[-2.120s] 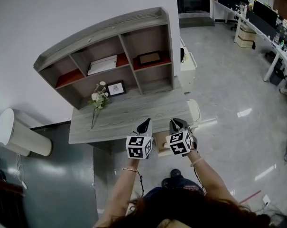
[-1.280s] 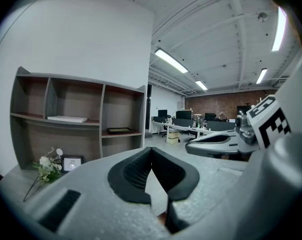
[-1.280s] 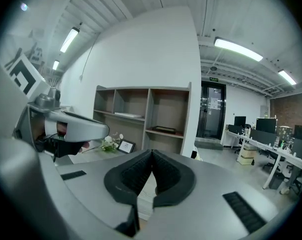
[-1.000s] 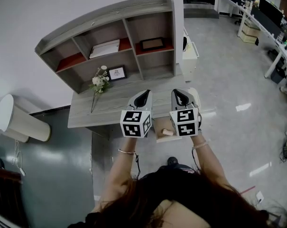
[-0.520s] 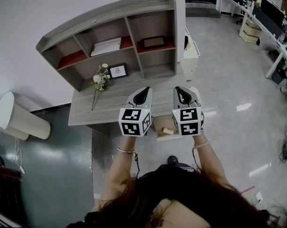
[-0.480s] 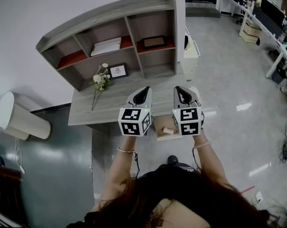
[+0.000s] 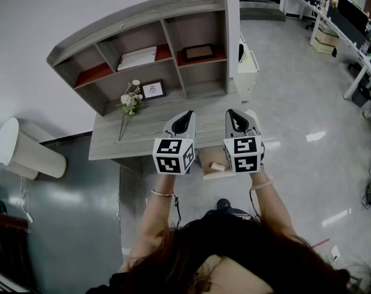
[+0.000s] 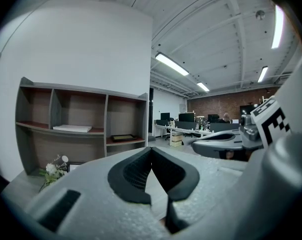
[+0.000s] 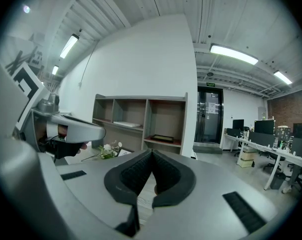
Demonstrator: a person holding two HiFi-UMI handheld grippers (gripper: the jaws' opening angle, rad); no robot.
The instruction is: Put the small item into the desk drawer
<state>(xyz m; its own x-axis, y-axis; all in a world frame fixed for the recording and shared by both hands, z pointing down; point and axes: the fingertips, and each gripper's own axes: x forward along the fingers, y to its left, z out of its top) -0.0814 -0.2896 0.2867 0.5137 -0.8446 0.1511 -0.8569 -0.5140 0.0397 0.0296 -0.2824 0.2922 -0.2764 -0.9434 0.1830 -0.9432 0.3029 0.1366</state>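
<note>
The wooden desk drawer (image 7: 208, 160) stands pulled out under the front edge of the grey desk (image 7: 142, 143). A small pale cylinder, the small item (image 7: 217, 166), lies inside it. Both grippers hover side by side above the desk's front edge, pointing roughly level toward the shelves. The drawer shows in the gap between them. My left gripper (image 7: 186, 116) (image 8: 151, 149) is shut with nothing in it. My right gripper (image 7: 234, 115) (image 9: 151, 152) is also shut and empty. Neither touches the drawer or the item.
A grey hutch (image 7: 145, 23) with open shelves stands at the back of the desk, holding a white folder (image 7: 138, 57) and picture frames. A flower vase (image 7: 129, 106) stands on the desk at left. A white pedestal (image 7: 245, 69) is beside the desk; office desks (image 7: 351, 29) fill the far right.
Since two seconds ago both grippers have come up from the drawer's level to above the desk's front edge. Over the last second they have stayed nearly still, jaws shut.
</note>
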